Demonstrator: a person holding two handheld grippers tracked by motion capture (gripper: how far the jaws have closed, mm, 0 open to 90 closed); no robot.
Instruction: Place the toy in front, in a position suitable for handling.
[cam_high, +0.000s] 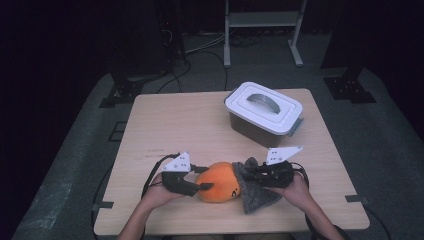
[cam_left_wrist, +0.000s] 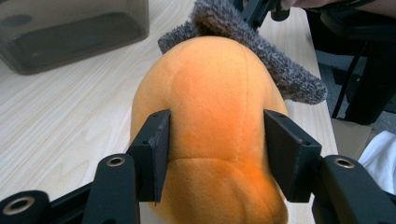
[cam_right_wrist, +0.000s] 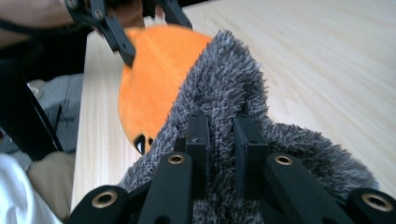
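High view: at the near edge of the table (cam_high: 150, 125), I hold an orange plush (cam_high: 218, 181) in my left gripper (cam_high: 199, 186) while my right gripper (cam_high: 248, 175) pinches a grey fleece cloth (cam_high: 255, 192) lying against the toy's far end. Left gripper view: my jaws stand wide, one on each flank of the plush (cam_left_wrist: 215, 126), pressing its sides, so it is clamped across its narrow waist; its long axis runs straight ahead from my left gripper toward the right one, with the cloth (cam_left_wrist: 261, 51) draped over the end farthest from me. Right gripper view: my jaws are nearly closed on a raised fold of the cloth (cam_right_wrist: 229, 88), and the plush (cam_right_wrist: 154, 79) lies straight ahead beyond that fold, its small dark face markings just showing under the fleece edge. The toy thus spans the gap between my two hands, and the right gripper is the nearer to the cloth-covered end; I judge any pull on the cloth over or off the plush will run along that axis. Beyond my right gripper, well apart, stands a dark bin (cam_high: 257, 125) with a white handled lid (cam_high: 263, 106) shut on it; I cannot tell what is inside.
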